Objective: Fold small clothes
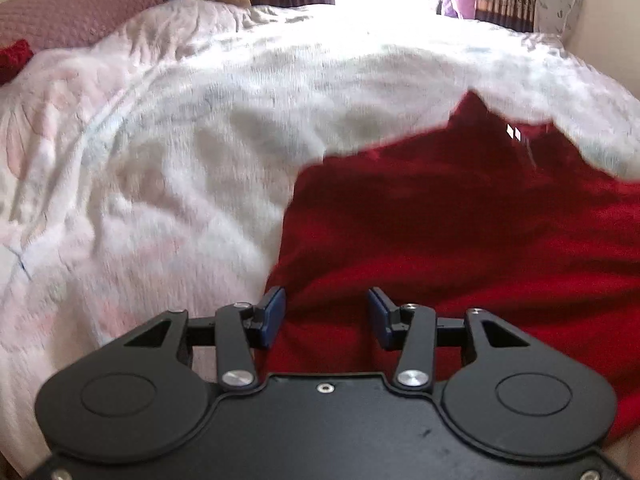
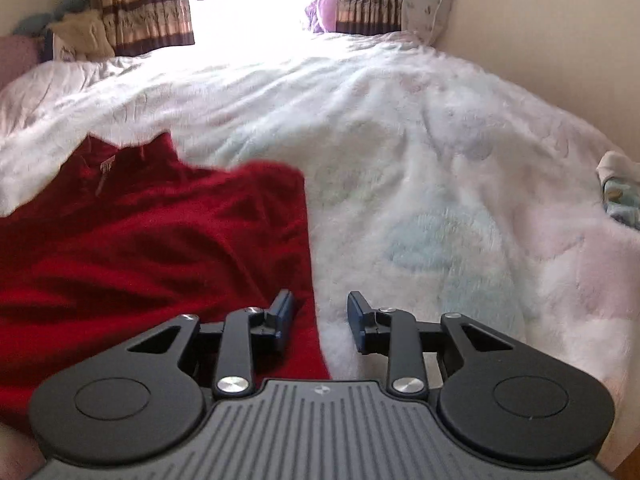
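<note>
Lying spread on a fluffy white blanket (image 2: 420,160), a red garment (image 1: 460,220) looks partly folded at most, its sides straight. The left gripper (image 1: 327,318) and right gripper (image 2: 320,320) hover over its near corners, jaws wide, holding nothing.

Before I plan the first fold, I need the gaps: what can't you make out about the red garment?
- Left wrist view: the red fleece garment runs off the right edge, and its near hem hides behind the open left gripper.
- Right wrist view: it is cut by the left edge; the open right gripper covers its near corner.
- The small white neck label is blurred, unreadable.
</note>
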Demonstrator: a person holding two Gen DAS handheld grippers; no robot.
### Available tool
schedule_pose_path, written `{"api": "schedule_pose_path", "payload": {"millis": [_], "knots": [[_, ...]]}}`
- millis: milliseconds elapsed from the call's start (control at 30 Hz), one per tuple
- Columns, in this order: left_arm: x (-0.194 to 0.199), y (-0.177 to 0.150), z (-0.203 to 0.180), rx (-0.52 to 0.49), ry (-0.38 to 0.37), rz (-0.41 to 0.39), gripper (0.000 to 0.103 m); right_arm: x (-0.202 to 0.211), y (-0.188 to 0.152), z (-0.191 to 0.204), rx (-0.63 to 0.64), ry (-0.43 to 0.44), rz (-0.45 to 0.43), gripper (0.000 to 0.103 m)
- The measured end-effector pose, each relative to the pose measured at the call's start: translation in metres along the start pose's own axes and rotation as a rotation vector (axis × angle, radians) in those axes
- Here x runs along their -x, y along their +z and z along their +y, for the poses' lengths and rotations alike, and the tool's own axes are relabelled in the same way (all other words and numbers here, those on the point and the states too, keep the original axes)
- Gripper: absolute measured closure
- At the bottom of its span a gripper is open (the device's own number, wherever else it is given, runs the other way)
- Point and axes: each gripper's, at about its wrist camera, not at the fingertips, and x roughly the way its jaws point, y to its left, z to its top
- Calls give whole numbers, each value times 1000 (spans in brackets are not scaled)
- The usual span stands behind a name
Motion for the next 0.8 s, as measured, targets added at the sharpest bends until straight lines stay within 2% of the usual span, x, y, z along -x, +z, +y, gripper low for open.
{"api": "schedule_pose_path", "payload": {"millis": [67,133,233,300,333,400,467,533,567,600,667,767,800], "knots": [[5,14,-5,20,-26,-41,56,7,9,6,-10,27,-65,67],[7,27,-17,43,-92,-75,56,13,18,21,-7,97,-119,67],[0,32,-43,31,-194,-83,56,14,27,60,51,218,-170,68],[-12,32,-65,-14,-261,-60,56,7,28,90,89,333,-140,68],[-16,30,-72,-36,-270,-59,56,0,27,105,113,389,-101,68],[-24,26,-85,-82,-264,-74,56,-13,23,128,165,440,-62,68],[-34,22,-88,-107,-252,-75,56,-26,15,145,244,423,-49,68],[-50,17,-85,-103,-202,-24,55,-41,12,144,244,391,-12,69],[-59,15,-77,-82,-176,9,54,-47,11,135,196,380,9,79],[-62,12,-68,-61,-188,9,54,-49,11,125,147,389,18,90],[-63,8,-53,-60,-191,-21,54,-50,13,111,114,374,18,100],[-64,7,-39,-102,-148,-53,54,-46,13,88,102,281,-35,101],[-66,6,-34,-96,-154,-50,54,-47,13,81,82,281,-39,102]]}}
